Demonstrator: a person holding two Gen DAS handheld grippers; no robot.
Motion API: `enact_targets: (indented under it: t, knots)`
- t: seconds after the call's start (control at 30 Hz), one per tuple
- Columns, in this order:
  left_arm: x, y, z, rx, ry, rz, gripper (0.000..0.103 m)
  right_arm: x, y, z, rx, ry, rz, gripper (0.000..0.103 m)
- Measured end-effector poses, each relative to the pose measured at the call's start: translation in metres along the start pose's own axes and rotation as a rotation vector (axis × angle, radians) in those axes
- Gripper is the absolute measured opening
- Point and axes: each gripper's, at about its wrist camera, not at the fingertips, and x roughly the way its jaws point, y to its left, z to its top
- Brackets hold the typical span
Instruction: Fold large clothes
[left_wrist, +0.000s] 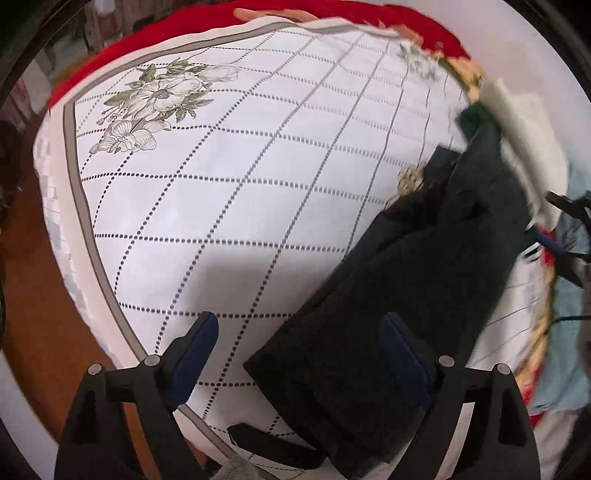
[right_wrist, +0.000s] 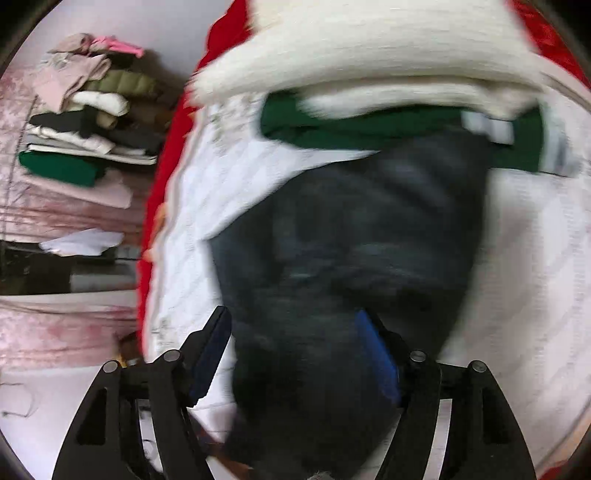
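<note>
A dark navy garment (left_wrist: 424, 266) lies folded in a long strip on the white patterned tablecloth (left_wrist: 229, 177). My left gripper (left_wrist: 299, 350) is open, its fingers spread wide, with the near end of the garment between them and against the right finger (left_wrist: 402, 343). In the right wrist view the same dark garment (right_wrist: 351, 240) is blurred and lies between the open fingers of my right gripper (right_wrist: 295, 343). The far end of the garment reaches a green garment (right_wrist: 369, 125) under a white knit one (right_wrist: 369, 55).
The table has a red undercloth (left_wrist: 103, 55) showing round its rim. A stack of folded clothes (right_wrist: 85, 110) stands off to the left in the right wrist view. The green garment (left_wrist: 476, 114) and white knit garment (left_wrist: 524, 125) lie at the table's right edge.
</note>
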Motion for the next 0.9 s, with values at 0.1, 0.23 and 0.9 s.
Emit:
enact_targets:
  t: [0.1,0.23,0.9]
  knots:
    - [0.031,-0.006,-0.011,0.036,0.014,0.122,0.089,0.002,-0.049,-0.001,0.042,0.012,-0.020,0.077]
    - [0.054,0.005,-0.012,-0.006,0.042,0.126,0.094,0.034,-0.092,0.010,0.073,0.042,0.002,0.077]
    - [0.085,-0.025,0.058,0.223,-0.012,0.266,0.099,-0.001,-0.159,-0.067,0.453,-0.111,0.166,0.025]
